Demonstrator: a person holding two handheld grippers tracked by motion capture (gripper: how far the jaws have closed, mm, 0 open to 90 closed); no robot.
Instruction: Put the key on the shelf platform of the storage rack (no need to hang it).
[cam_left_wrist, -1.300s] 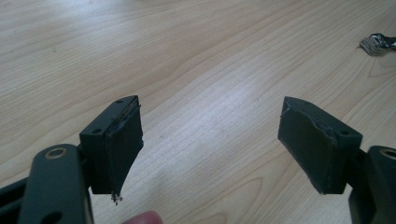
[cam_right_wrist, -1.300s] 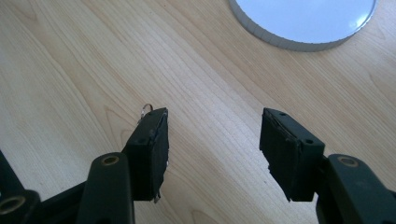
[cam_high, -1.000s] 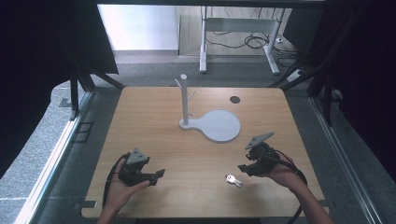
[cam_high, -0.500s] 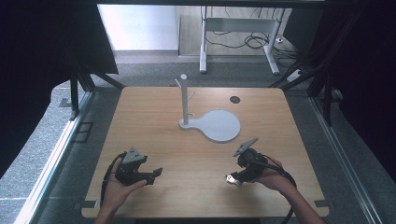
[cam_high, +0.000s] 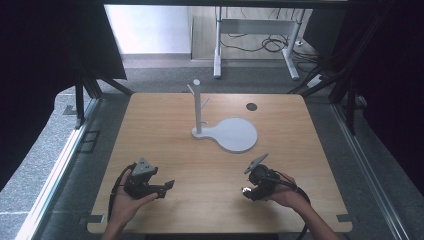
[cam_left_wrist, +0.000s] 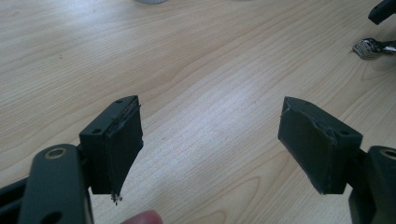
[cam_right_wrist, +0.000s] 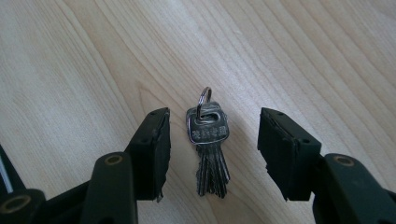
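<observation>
Since a second ago my right gripper (cam_high: 246, 190) has come down and toward me across the desk (cam_high: 165, 130), from near the grey stand's base to the spot where the bunch of keys (cam_right_wrist: 208, 144) lies, while my left gripper (cam_high: 167, 186) has kept its place. On the left, that gripper sits low over the near left part of the desk, its jaws spread wide with only bare wood between them; in the left gripper view the keys show far off at the upper right edge. Farther back, near the middle, a grey stand (cam_high: 199, 107) with pegs rises from a round flat base. On the right, my gripper now has its jaws half open on either side of the keys, which lie flat on the wood with their ring pointing away from me. Both pads stand clear of the metal; nothing is gripped yet.
</observation>
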